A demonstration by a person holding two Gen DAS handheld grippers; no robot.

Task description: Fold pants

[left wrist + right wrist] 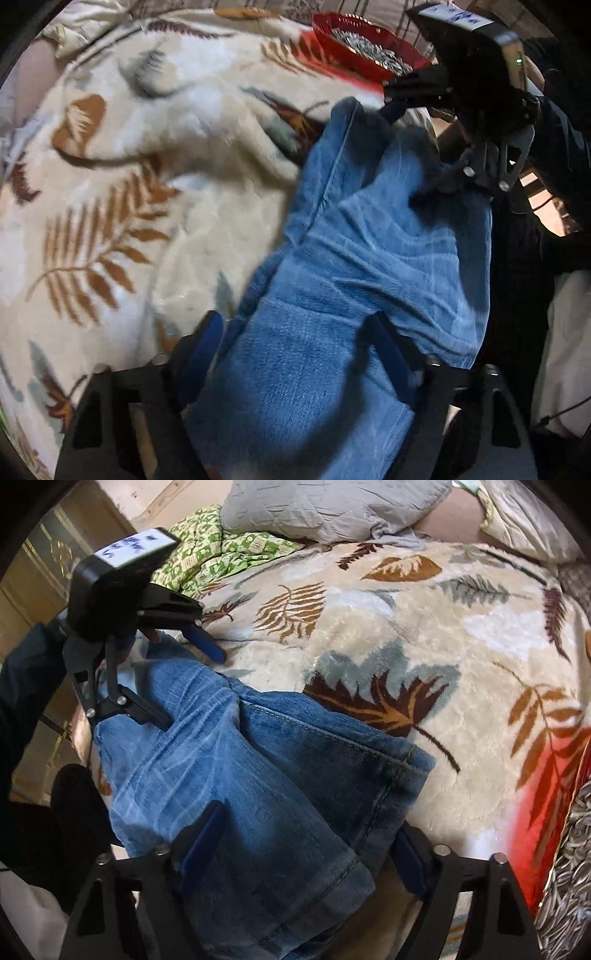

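One pair of blue jeans [258,760] lies bunched on a cream blanket [388,602] printed with brown and grey leaves. Its long axis runs between the two tongs.

In the right wrist view the denim fills the lower centre of the frame, hemmed end nearest the camera. The right gripper [299,842] has its blue-padded fingers spread wide, one on each side of the cloth; whether they pinch it cannot be told. The left gripper [192,686] stands at the upper left of that frame, also spread wide, one finger resting on the denim, the other clear over the blanket.

In the left wrist view the jeans [332,295] run from bottom centre to upper right, where the right gripper [402,147] straddles the far end.

Both tongs are about equally near, one at each end.

Count: one pair of jeans, two grippers, one red dish [365,48] of seeds, one grey pillow [332,506], one green patterned cloth [221,550].
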